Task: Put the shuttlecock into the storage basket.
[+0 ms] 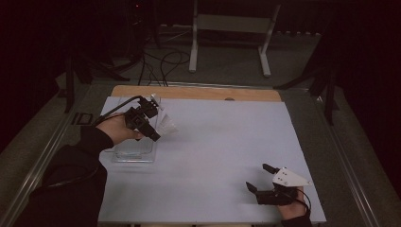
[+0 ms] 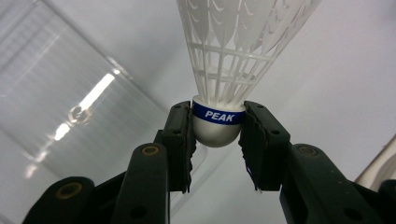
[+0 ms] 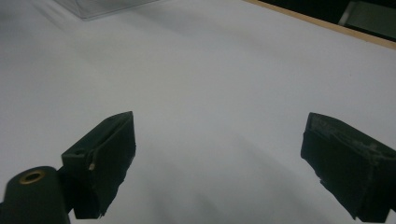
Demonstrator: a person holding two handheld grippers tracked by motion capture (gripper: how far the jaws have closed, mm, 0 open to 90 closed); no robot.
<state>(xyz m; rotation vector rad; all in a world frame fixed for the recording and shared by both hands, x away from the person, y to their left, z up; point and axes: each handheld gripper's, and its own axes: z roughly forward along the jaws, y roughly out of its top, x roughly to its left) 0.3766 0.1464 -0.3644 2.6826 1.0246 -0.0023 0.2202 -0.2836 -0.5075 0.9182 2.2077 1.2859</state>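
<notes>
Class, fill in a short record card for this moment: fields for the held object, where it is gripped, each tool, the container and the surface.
held object: white plastic shuttlecock, blue band reading PEAK
gripped at: the rounded white cork base, jaws pressed on both sides of it
left tool: shut on the shuttlecock, above the clear box
right tool: open, nothing between the jaws, low over the table's near right corner
container: clear box at the table's left
surface: white table with a wooden far edge

Shuttlecock [image 2: 232, 70] skirt top cut off by upper edge; clear box [image 1: 134, 153] partly hidden behind left hand [image 1: 116, 128]
</notes>
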